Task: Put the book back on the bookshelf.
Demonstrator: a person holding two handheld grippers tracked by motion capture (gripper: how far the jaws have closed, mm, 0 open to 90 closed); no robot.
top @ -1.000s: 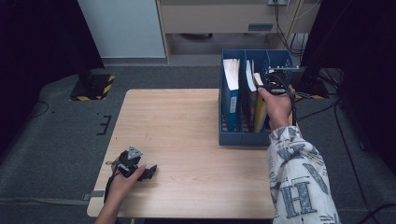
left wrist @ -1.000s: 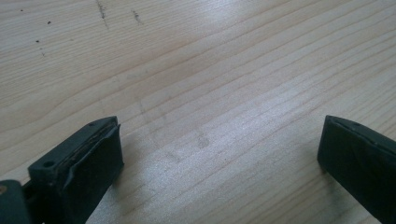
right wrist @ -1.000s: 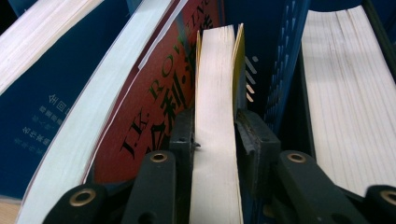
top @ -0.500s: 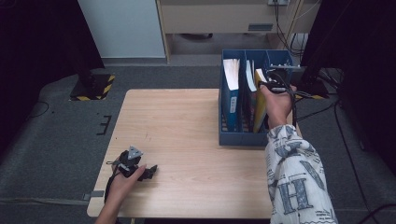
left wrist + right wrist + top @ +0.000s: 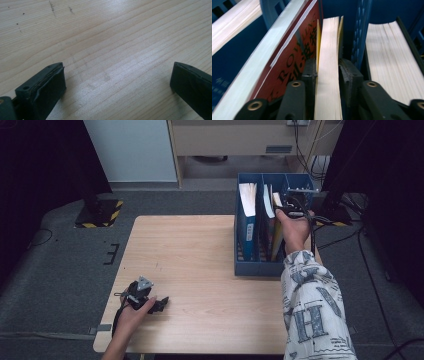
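High view: at the near left corner of the wooden counter point(image 5: 200, 250) the left gripper point(image 5: 159, 304) rests in the person's left hand point(image 5: 131, 316), lying low on the wood; in the left gripper view its fingers point(image 5: 47, 82) stand wide apart, released, with bare wood grain between them. Farther right, at the far right part of the counter, stands a blue file holder point(image 5: 252, 268) with upright dividers. A white-paged book point(image 5: 247, 195) leans in its left compartment. In the middle compartment stand a red-covered book point(image 5: 294, 50) and, just to its right, a thin yellow-covered book point(image 5: 329, 62). The right gripper point(image 5: 286, 211), held in the right hand point(image 5: 295, 227) above a patterned sleeve point(image 5: 312, 310), reaches into the holder from above. In the right gripper view its fingers point(image 5: 310, 72) are clenched on the yellow-covered book's page edge, one on either cover. Beyond the divider, a thick block of pages point(image 5: 387, 55) fills the right compartment.
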